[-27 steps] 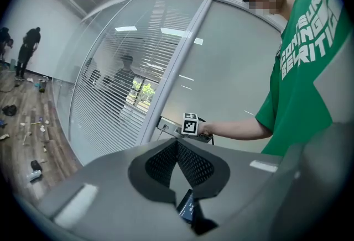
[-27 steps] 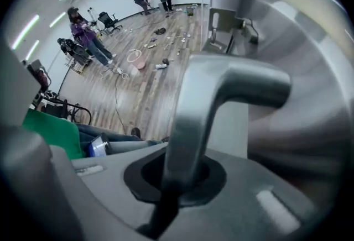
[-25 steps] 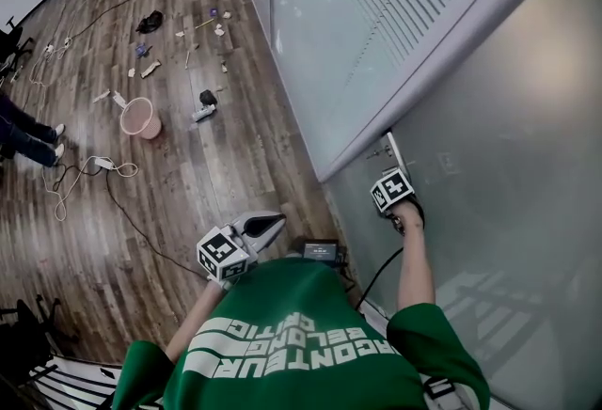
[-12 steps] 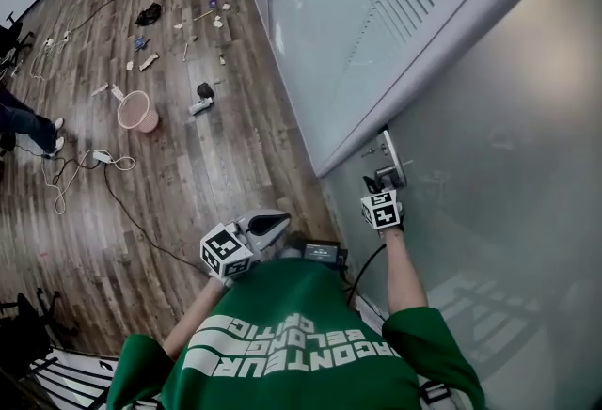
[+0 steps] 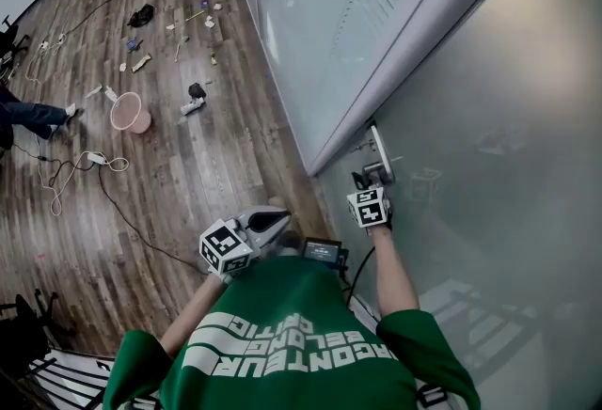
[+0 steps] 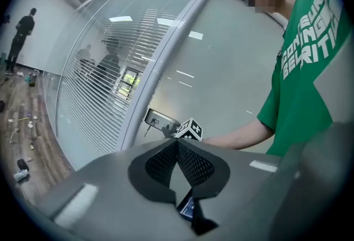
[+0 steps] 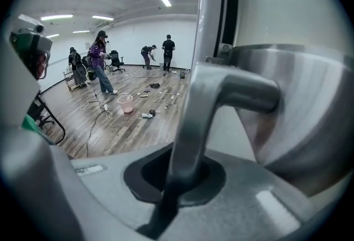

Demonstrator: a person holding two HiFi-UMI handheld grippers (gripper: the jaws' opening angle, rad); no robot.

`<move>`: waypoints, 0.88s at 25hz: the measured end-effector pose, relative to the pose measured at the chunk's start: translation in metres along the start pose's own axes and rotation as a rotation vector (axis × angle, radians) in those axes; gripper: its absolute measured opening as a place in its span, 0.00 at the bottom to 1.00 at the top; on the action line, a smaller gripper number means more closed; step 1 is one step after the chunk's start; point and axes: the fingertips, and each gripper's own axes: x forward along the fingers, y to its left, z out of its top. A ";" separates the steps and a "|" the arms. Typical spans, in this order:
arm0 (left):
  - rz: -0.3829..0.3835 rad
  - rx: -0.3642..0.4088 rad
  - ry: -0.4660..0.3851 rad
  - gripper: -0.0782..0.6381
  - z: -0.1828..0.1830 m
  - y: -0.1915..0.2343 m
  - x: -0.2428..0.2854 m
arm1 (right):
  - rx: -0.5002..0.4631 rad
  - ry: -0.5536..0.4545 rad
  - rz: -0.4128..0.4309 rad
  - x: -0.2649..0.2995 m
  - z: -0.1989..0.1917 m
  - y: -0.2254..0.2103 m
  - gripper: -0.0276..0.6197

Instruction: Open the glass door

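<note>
The frosted glass door (image 5: 489, 117) fills the right of the head view, with a metal lever handle (image 5: 380, 169) on a plate at its left edge. My right gripper (image 5: 366, 184) is shut on that lever handle (image 7: 191, 118), whose grip runs down between the jaws in the right gripper view (image 7: 178, 173). The gripper tilts steeply downward. My left gripper (image 5: 279, 219) hangs by the person's waist, away from the door, shut with nothing in it (image 6: 177, 145). The left gripper view shows the handle plate (image 6: 157, 120) ahead.
A grey door post (image 5: 404, 41) separates the door from a glass wall with blinds (image 5: 320, 4). On the wooden floor lie a pink basket (image 5: 129, 114), a white cable (image 5: 80, 168) and scattered items. Several people (image 7: 99, 63) stand far off. A small device (image 5: 321, 251) hangs at the waist.
The right gripper has tipped downward with the lever handle in it and drawn a little toward the person. The left gripper has stayed shut near the waist.
</note>
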 end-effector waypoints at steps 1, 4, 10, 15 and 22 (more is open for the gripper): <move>-0.008 0.000 0.003 0.13 -0.002 -0.002 0.003 | 0.002 -0.003 0.004 -0.002 0.001 0.000 0.03; -0.025 0.006 0.016 0.13 -0.007 -0.009 0.011 | 0.003 -0.017 0.009 -0.003 0.003 -0.002 0.03; -0.060 0.015 0.048 0.13 -0.018 -0.017 0.022 | 0.021 -0.039 0.006 0.006 0.003 -0.013 0.03; -0.134 0.020 0.074 0.13 -0.020 -0.022 0.042 | 0.058 0.000 0.024 0.015 0.003 -0.022 0.03; -0.245 0.045 0.103 0.13 -0.022 -0.032 0.091 | 0.086 0.000 0.002 0.025 -0.006 -0.060 0.03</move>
